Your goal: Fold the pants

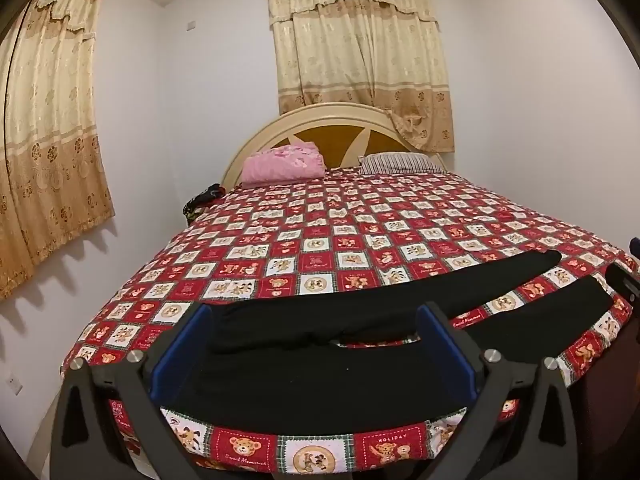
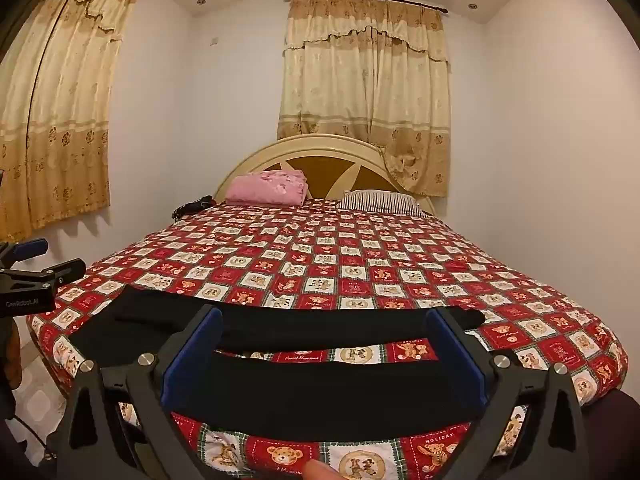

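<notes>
Black pants [image 1: 320,380] lie flat along the near edge of the bed [image 1: 360,240], on a red patchwork bedspread printed with bears. In the left wrist view the left gripper [image 1: 316,348] hangs over the waist end, its blue-padded jaws spread as wide as they go, with nothing between them but air. From there the two legs run away to the right, parallel to the near edge and slightly apart, so the long axis of the pants lies crosswise to the fingers.

In the right wrist view the right gripper [image 2: 324,354] hovers over the nearer leg, likewise fully spread and holding nothing. The far leg lies just beyond its fingertips, with a strip of bedspread showing between the two legs. The left gripper shows at the left edge, beside the waist. Each gripper looks nearest to its own end.
</notes>
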`<state>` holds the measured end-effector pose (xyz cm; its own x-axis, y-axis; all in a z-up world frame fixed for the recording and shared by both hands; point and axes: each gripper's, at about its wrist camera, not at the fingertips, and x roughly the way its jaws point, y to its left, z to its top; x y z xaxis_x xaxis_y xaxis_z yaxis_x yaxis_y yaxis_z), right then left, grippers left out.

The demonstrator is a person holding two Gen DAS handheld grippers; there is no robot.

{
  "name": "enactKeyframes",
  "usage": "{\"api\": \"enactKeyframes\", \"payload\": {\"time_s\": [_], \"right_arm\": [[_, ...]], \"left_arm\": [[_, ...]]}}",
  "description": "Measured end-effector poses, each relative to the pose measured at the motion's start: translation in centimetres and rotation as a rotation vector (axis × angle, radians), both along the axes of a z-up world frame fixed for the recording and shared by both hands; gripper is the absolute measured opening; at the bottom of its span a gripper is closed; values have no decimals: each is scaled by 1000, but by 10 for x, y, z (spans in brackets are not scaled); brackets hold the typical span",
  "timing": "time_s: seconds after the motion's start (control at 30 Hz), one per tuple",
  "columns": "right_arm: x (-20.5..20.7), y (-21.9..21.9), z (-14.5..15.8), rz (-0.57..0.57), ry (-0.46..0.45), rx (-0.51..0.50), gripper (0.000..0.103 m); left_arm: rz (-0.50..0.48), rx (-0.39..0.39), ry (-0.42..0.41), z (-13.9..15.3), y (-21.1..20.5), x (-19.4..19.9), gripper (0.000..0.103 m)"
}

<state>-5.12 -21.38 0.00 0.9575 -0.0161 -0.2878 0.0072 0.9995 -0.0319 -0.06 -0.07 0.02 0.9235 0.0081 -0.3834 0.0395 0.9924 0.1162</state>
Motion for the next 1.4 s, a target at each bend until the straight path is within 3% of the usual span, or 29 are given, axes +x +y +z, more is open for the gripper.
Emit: {"api": "enactKeyframes", "payload": {"time_s": [1.4], "right_arm": [[7,10,-12,-2,3,-19,102]], "left_arm": [[6,-35,15,-4,11,1,103]]}}
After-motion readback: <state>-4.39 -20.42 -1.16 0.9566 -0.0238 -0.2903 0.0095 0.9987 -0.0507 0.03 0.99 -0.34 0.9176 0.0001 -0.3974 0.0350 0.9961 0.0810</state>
